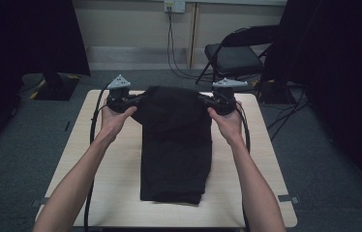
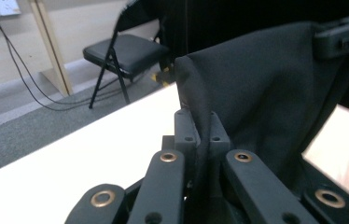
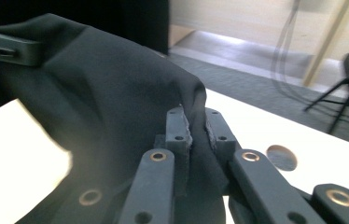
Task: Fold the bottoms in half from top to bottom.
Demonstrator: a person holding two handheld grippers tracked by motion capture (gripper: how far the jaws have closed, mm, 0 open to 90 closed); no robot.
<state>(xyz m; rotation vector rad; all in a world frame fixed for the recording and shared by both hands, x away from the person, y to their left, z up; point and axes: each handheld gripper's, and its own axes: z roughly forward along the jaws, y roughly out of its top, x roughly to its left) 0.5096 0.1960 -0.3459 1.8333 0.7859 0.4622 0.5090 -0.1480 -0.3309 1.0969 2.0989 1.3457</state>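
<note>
A black garment (image 1: 176, 145) lies lengthwise down the middle of the light wooden table (image 1: 106, 179), its far end lifted off the surface. My left gripper (image 1: 135, 100) is shut on the far left corner of the cloth; in the left gripper view the black garment (image 2: 266, 93) is pinched between the jaws of the left gripper (image 2: 201, 122). My right gripper (image 1: 203, 100) is shut on the far right corner. In the right gripper view the black garment (image 3: 107, 88) is folded between the jaws of the right gripper (image 3: 197, 120). The near end rests flat on the table.
A black folding chair (image 1: 234, 55) stands beyond the table's far right corner, with cables (image 1: 174, 58) running down the wall to the floor. Dark curtains hang at both sides. A round hole (image 3: 281, 157) marks the tabletop near my right gripper.
</note>
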